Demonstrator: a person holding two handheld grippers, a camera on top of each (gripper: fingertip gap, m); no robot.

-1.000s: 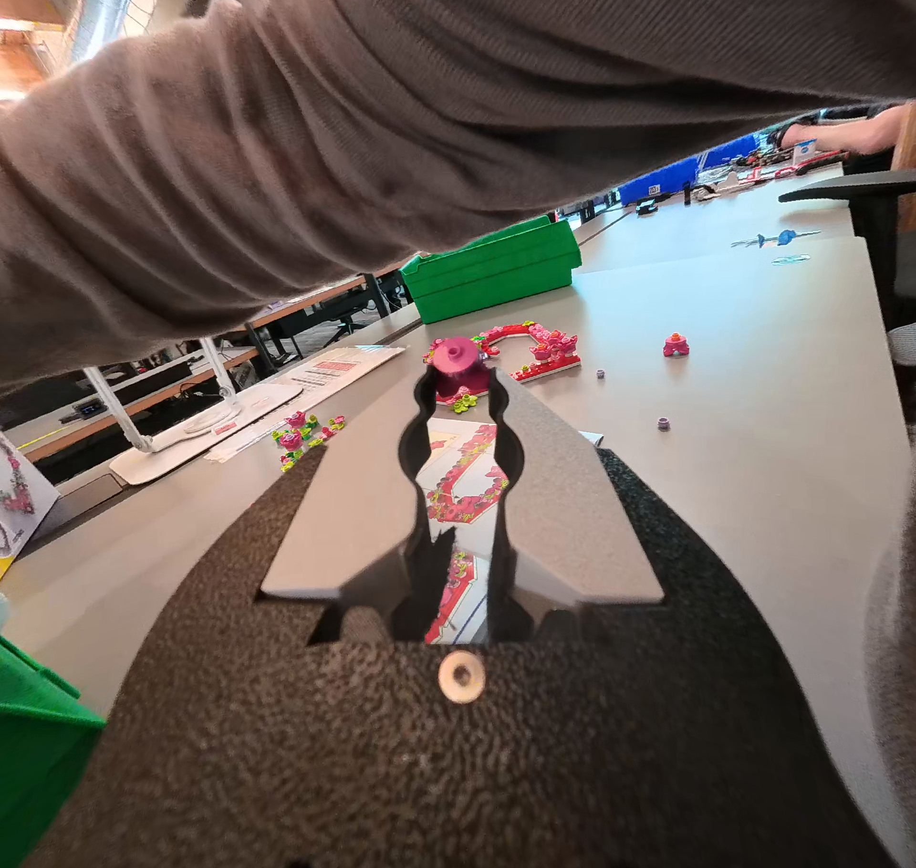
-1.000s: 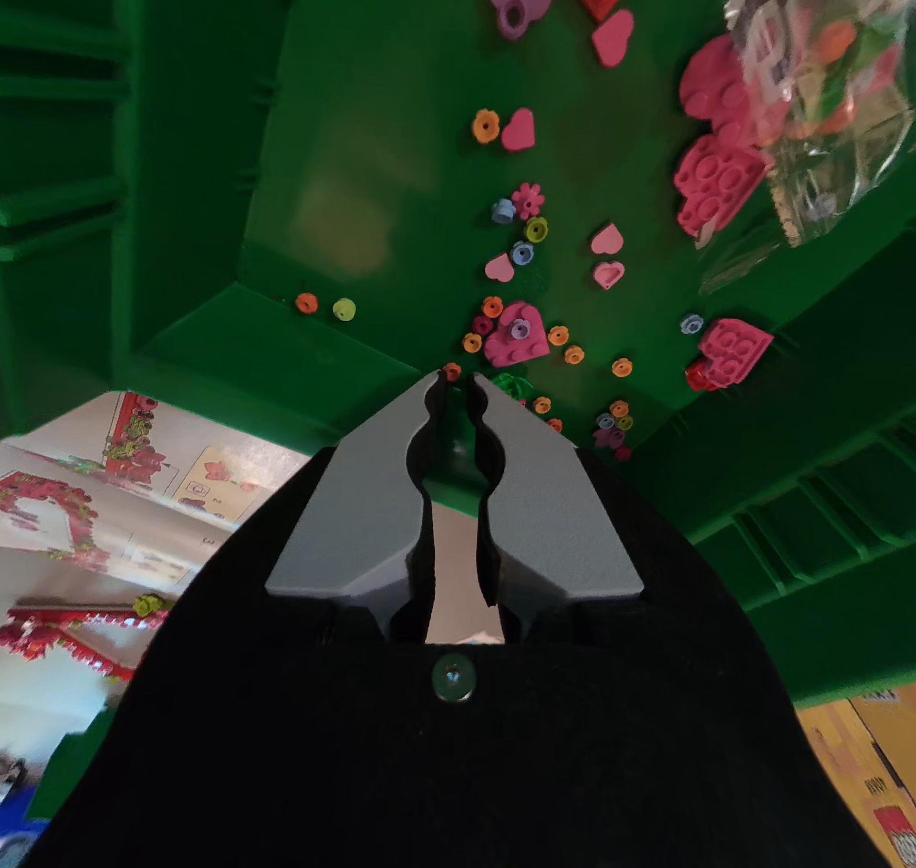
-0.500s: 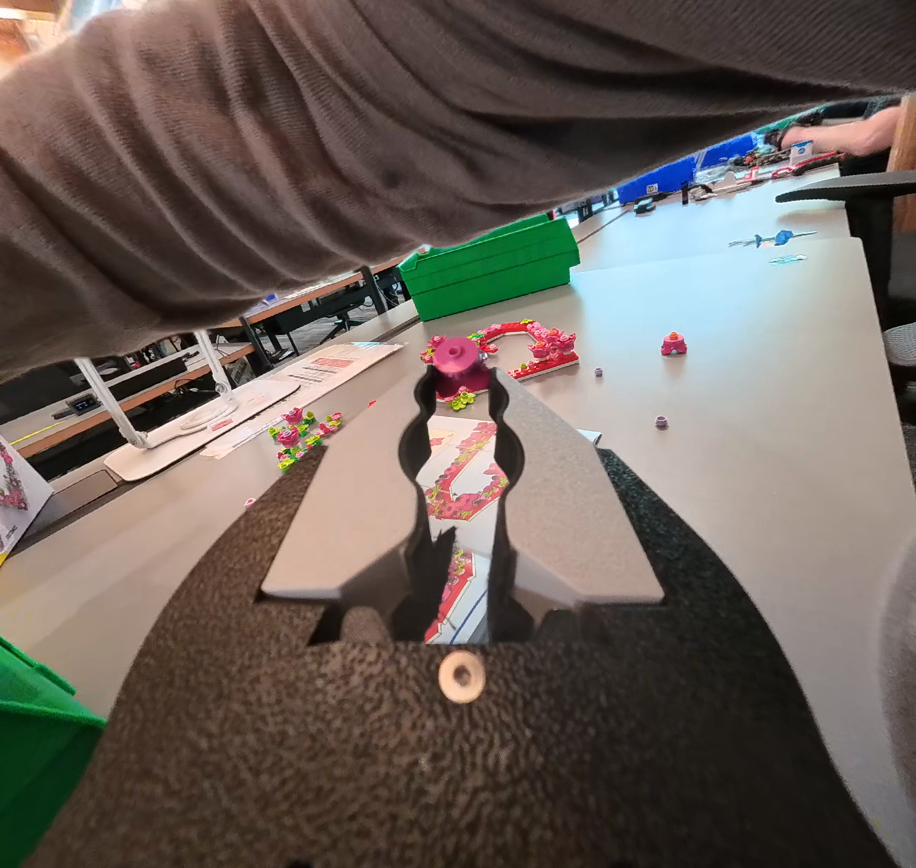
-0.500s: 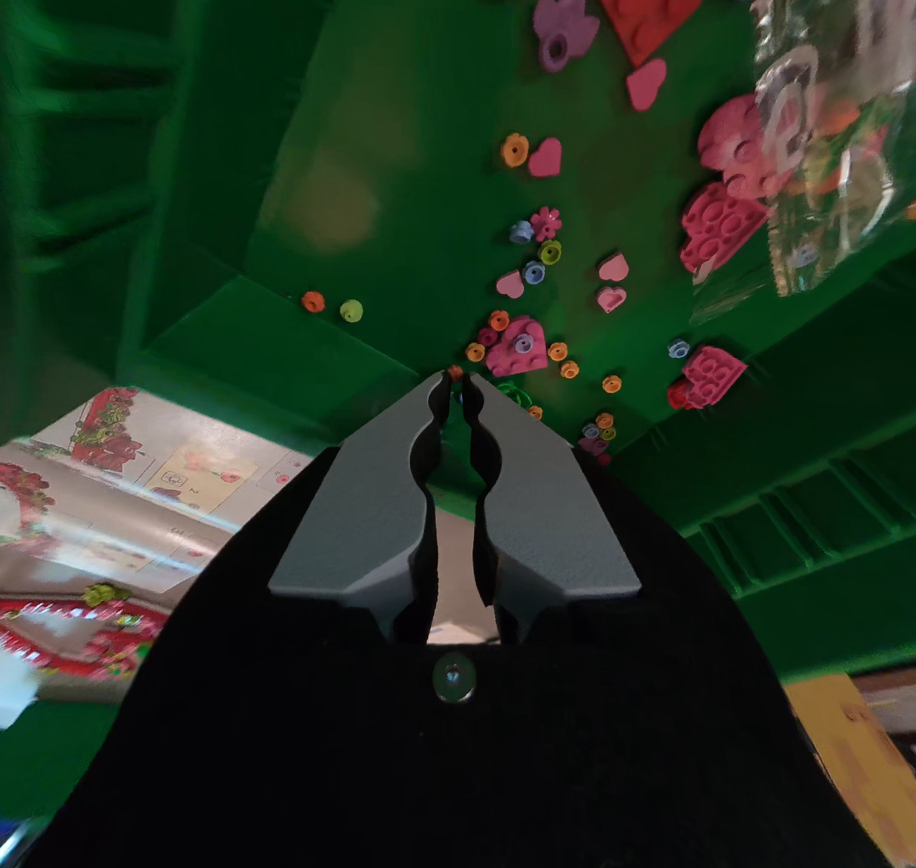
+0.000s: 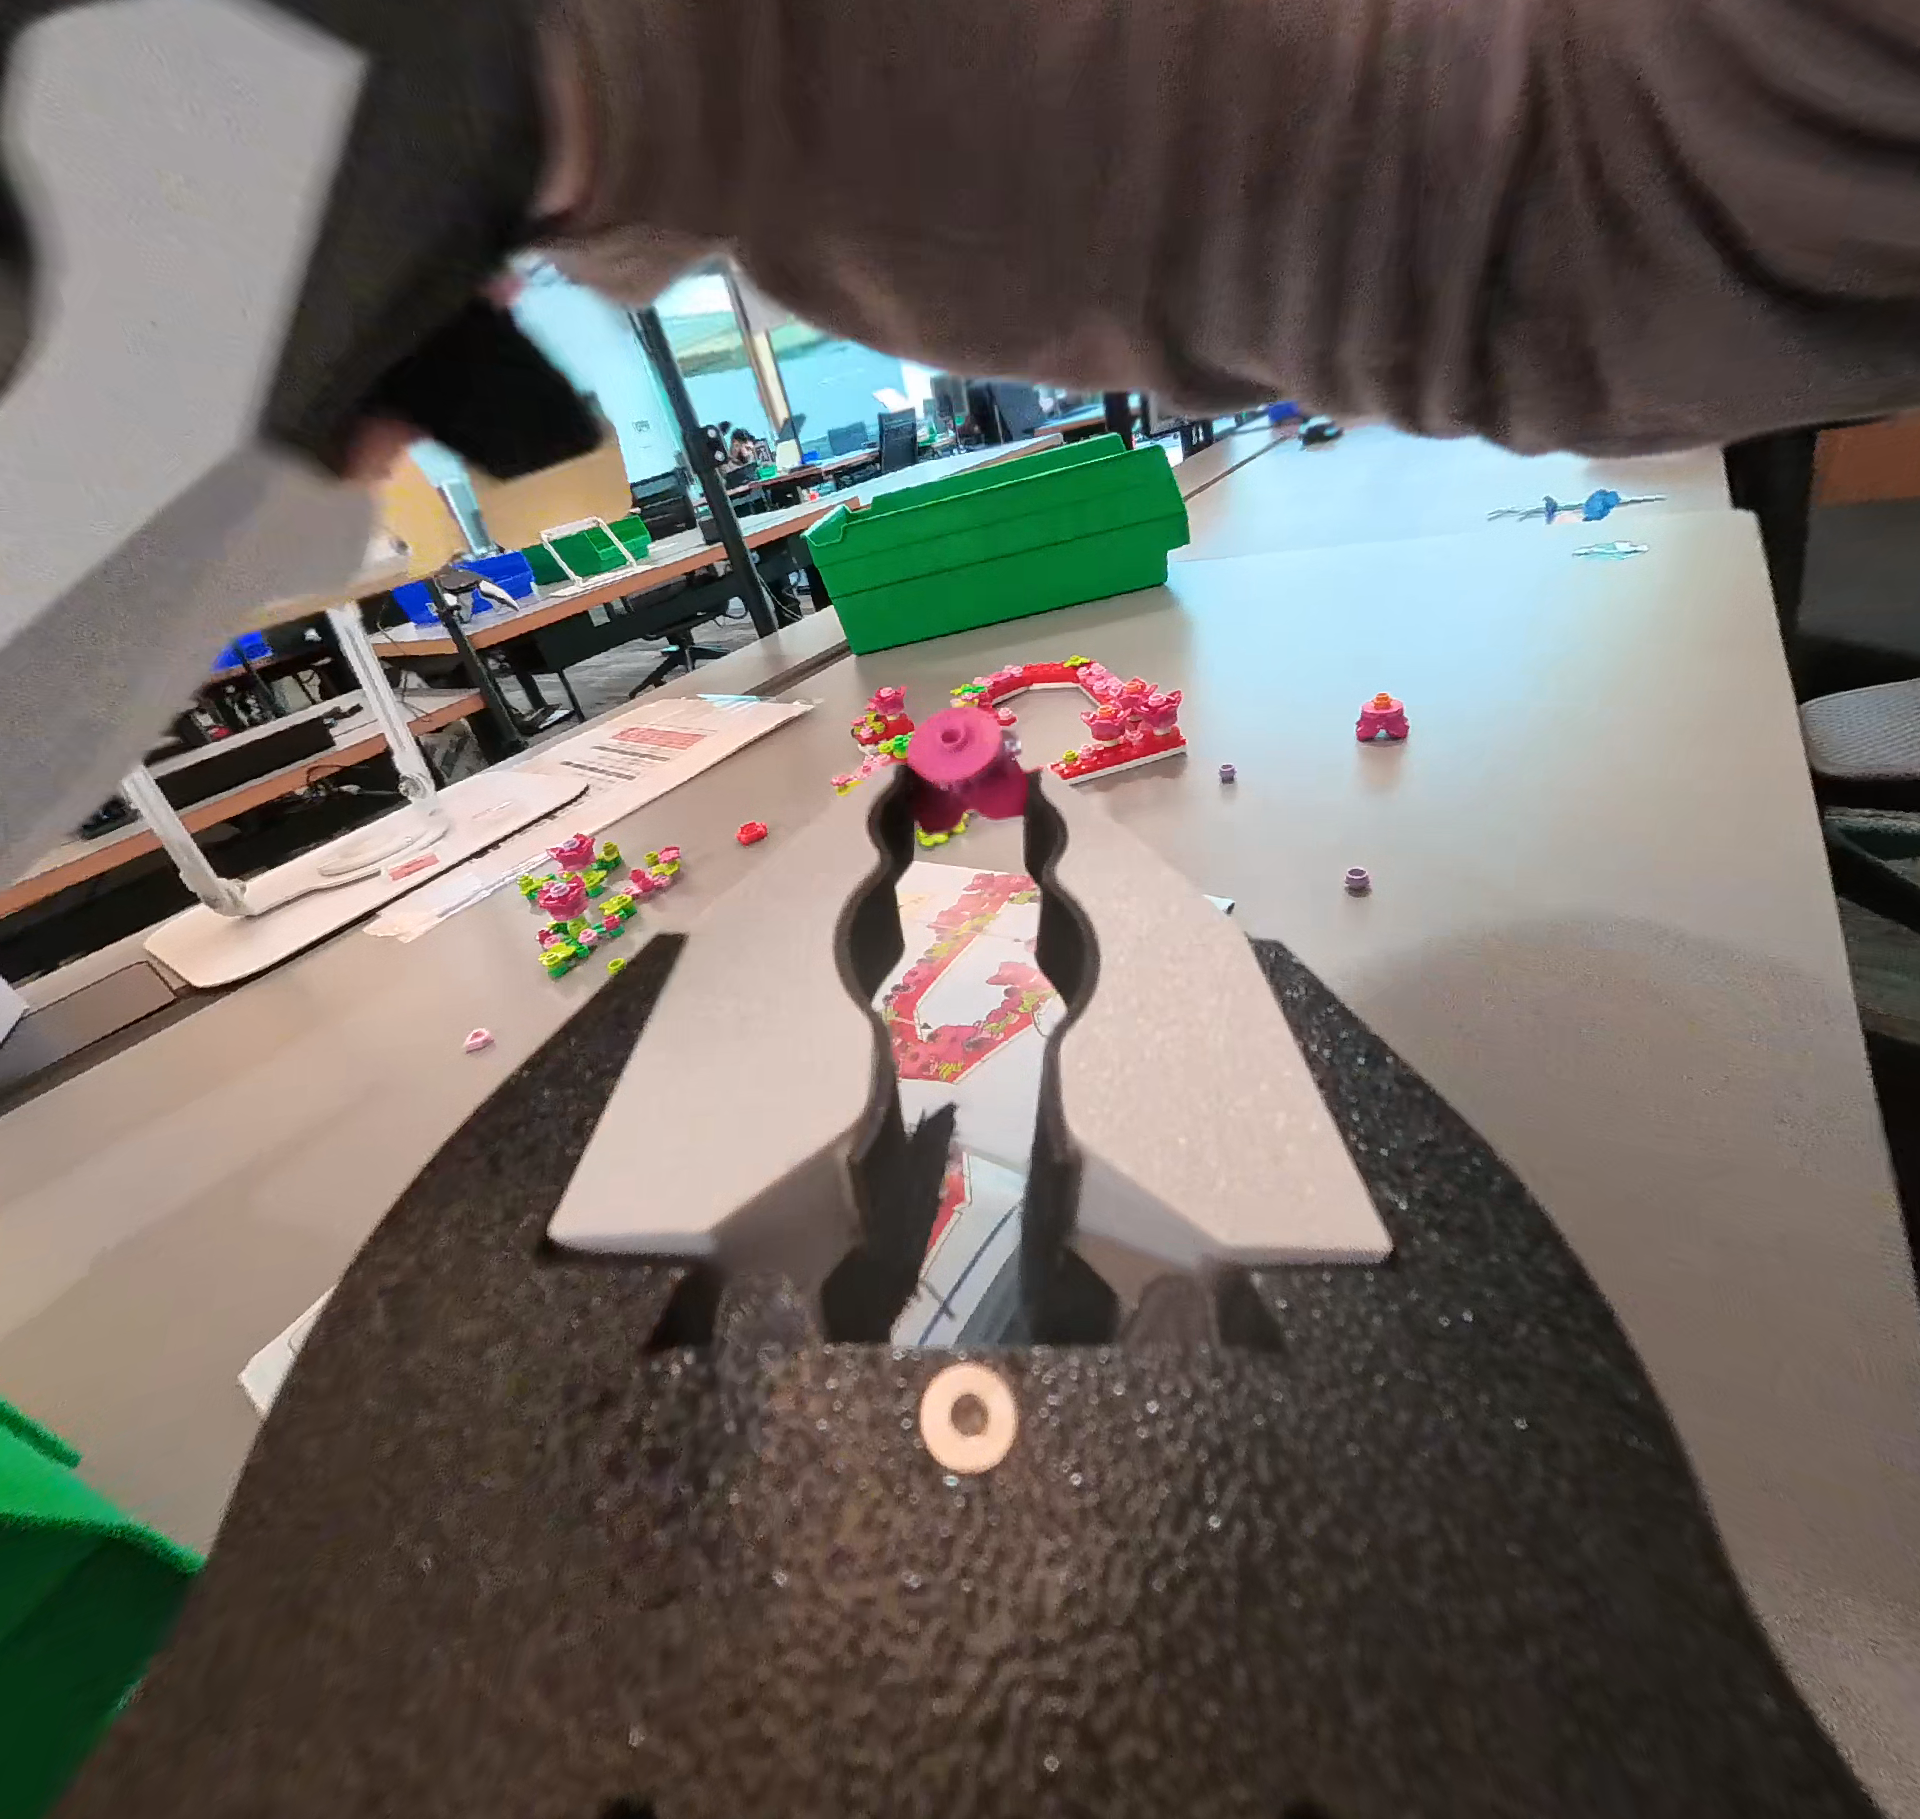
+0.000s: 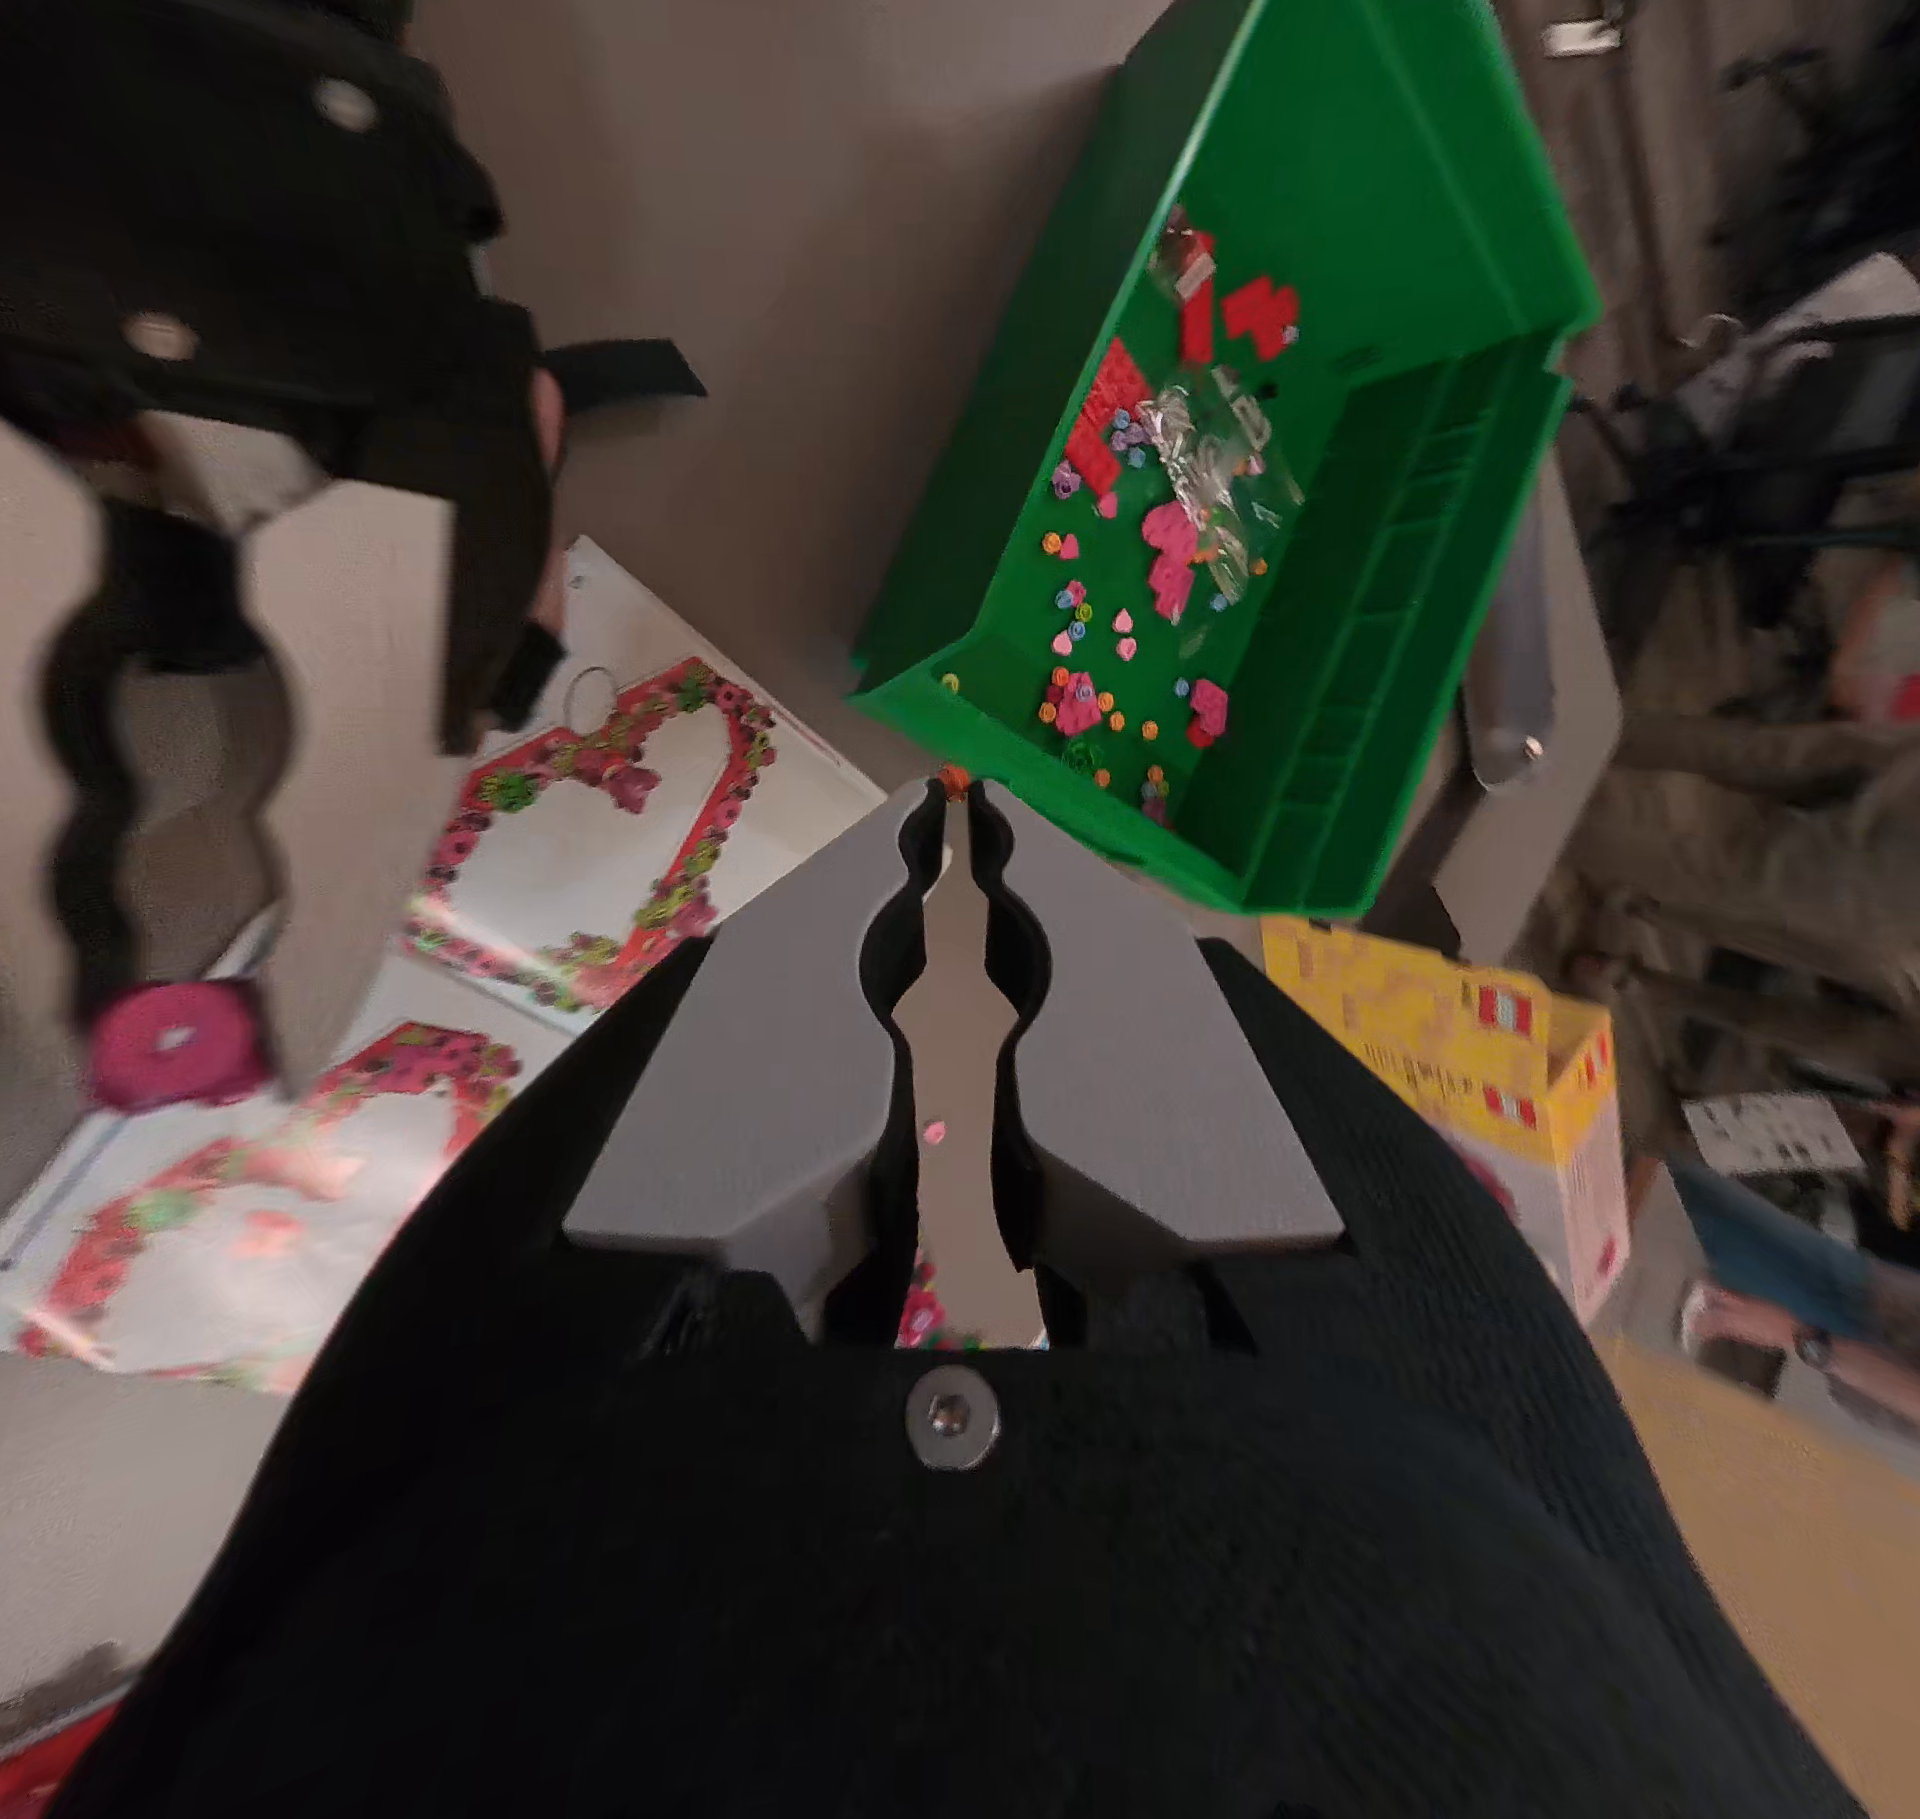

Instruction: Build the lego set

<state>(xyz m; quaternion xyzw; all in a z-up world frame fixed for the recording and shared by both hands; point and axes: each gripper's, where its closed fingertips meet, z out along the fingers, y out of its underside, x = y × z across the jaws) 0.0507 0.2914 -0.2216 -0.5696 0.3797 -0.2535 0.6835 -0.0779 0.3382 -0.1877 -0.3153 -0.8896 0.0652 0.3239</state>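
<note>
— Left wrist view: what is gripped by the left gripper (image 5: 961, 793)?

— A magenta flower piece (image 5: 961, 767) is clamped between its fingertips, held above the grey table (image 5: 1507, 834). The round, studded top of the piece is turned up and toward the camera, so its short axis is tilted off vertical; its wide face lies roughly across the fingers.

— And relative to that piece, where is the rest of the build seen?

— Just behind it, the red heart frame with pink flowers (image 5: 1091, 720) is laid flat on the table. Farther behind, a closed green bin (image 5: 997, 543) is seen. To its left, a cluster of pink and lime flower bits (image 5: 592, 896) is scattered. Below it, between the fingers, the instruction sheet (image 5: 966, 1000) is visible. A brown sleeve (image 5: 1247, 159) is stretched overhead.

— What is shown for the right gripper (image 6: 956, 795)?

— Its jaws are nearly closed on a tiny orange stud (image 6: 954, 781), pinched at the very tips. The open green tray (image 6: 1351, 159) of loose pieces is seen beyond it, and a yellow box (image 6: 1455, 1052) to the right.
</note>
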